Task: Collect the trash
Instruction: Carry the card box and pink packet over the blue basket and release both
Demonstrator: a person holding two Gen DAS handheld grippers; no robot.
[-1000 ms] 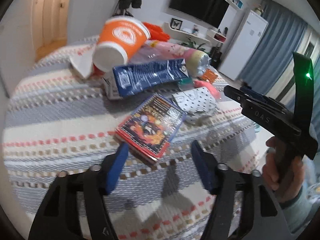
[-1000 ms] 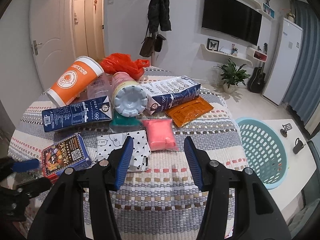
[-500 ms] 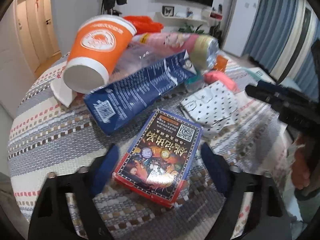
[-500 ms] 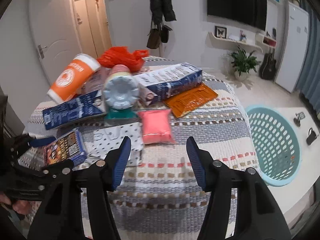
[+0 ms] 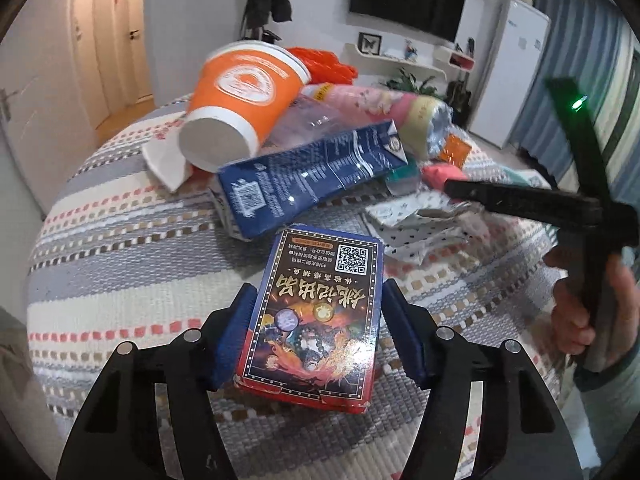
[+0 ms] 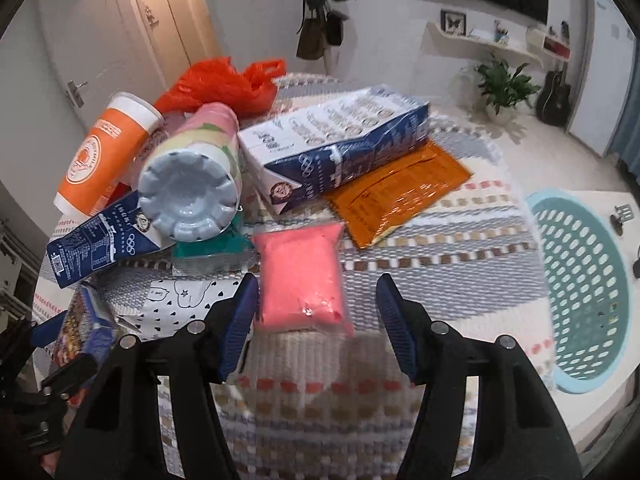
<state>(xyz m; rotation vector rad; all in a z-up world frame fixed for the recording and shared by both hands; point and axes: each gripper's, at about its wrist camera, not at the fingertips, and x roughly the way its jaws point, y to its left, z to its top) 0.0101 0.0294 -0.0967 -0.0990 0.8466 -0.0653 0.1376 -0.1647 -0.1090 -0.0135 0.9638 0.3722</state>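
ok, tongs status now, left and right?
Left tongs: just been closing, pads against both sides of the card box, gripping it.
Right tongs: open, empty, around the near end of the pink packet, not pressing it.

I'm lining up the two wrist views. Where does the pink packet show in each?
Left wrist: the pink packet is small at right of centre, partly hidden behind the right gripper.
Right wrist: it lies at centre, just ahead of the open fingers.
Shared landmark: the orange cup.
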